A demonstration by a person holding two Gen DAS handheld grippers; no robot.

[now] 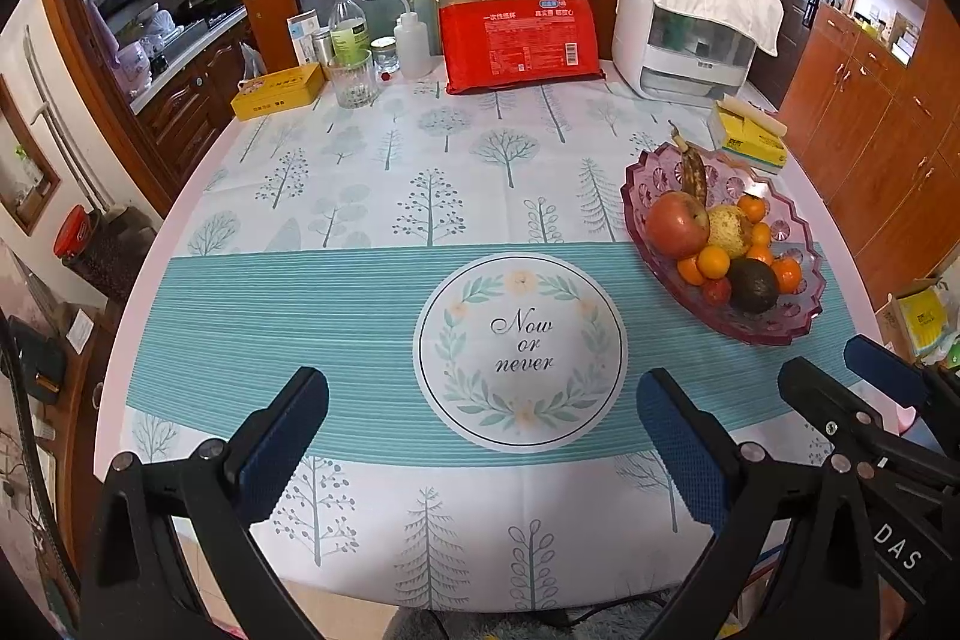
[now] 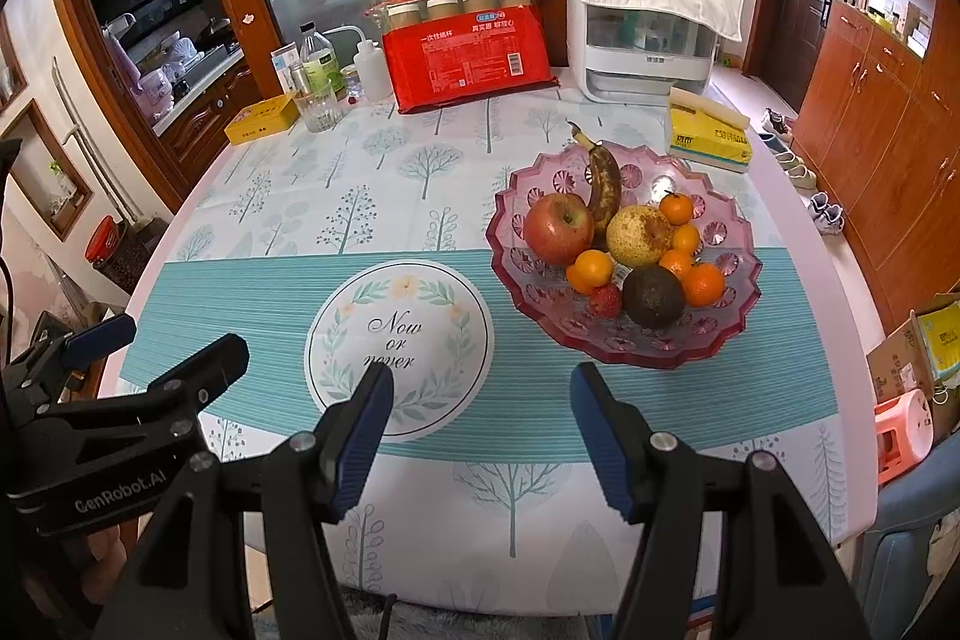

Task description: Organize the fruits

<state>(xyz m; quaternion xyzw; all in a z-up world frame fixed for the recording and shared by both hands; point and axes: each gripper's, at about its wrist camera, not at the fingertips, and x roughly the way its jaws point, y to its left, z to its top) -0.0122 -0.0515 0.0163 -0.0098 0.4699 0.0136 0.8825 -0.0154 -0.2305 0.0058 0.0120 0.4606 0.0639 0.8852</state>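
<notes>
Pink scalloped glass bowl point(image 2: 624, 340) heaped: apple point(image 2: 558, 227), spotted banana point(image 2: 603, 181). Both grippers point(image 1: 480, 424) point(image 2: 480, 418) agape, empty.

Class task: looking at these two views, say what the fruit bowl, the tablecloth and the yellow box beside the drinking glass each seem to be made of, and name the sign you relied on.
Fruit bowl: pink transparent glass or plastic, glossy; the cloth's stripes show through.
Tablecloth: thin printed cloth or vinyl, matte; fold creases show.
Yellow box: probably painted tin; crisp edges, slight sheen.

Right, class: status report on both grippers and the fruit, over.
Left gripper open, empty. Right gripper open, empty. Fruit all in pink glass bowl. Path clear.
</notes>
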